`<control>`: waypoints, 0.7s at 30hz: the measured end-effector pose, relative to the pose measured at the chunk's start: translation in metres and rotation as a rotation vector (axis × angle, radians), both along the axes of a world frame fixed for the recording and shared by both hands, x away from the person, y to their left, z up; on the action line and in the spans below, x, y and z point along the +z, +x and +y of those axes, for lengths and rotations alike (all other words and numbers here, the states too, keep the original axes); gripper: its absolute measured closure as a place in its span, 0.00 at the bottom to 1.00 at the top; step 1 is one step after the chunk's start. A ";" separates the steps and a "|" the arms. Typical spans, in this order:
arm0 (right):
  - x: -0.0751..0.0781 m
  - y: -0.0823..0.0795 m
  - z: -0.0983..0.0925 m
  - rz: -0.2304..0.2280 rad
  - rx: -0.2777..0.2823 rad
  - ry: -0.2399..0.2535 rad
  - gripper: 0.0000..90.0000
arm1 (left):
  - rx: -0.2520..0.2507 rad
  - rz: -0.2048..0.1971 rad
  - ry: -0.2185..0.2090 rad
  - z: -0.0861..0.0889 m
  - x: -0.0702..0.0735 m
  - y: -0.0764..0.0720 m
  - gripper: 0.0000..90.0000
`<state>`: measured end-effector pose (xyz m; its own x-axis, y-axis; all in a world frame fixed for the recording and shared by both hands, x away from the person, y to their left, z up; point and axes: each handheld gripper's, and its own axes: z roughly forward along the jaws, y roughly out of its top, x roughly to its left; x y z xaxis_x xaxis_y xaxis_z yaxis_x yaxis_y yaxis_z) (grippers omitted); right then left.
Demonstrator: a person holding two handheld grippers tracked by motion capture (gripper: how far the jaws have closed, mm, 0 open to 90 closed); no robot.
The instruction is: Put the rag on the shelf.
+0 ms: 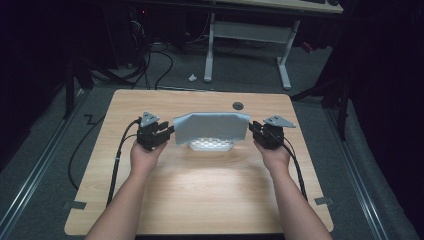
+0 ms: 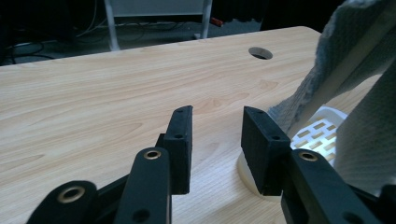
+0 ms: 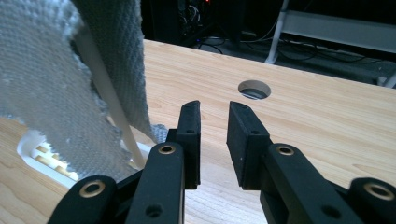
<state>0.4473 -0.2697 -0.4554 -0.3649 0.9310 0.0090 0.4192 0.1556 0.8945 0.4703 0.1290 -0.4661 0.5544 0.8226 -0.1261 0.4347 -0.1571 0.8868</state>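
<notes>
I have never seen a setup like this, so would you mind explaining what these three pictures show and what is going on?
No robot here: a person holds a handheld two-jaw gripper in each hand. The high view looks down on a wooden table; the left gripper shows at its left, the right gripper at its right. The other two pictures come from cameras riding on each gripper, looking along its black fingers.

On the table is a white slotted basket with a grey-blue cloth draped over what looks like its raised handle. A round hole sits near the far edge.

Both grippers are open beside the cloth's ends, and neither gripper view shows anything between its fingers.
</notes>
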 end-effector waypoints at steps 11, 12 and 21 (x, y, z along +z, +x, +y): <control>0.005 -0.009 -0.009 -0.004 -0.004 -0.019 0.79 | 0.040 -0.026 0.024 0.030 0.003 -0.013 0.69; 0.005 -0.010 -0.009 -0.005 -0.005 -0.018 0.79 | 0.045 -0.031 0.030 0.033 0.004 -0.015 0.67; 0.008 -0.036 -0.013 -0.030 0.005 -0.061 0.68 | 0.041 -0.051 0.054 0.057 0.007 -0.046 0.63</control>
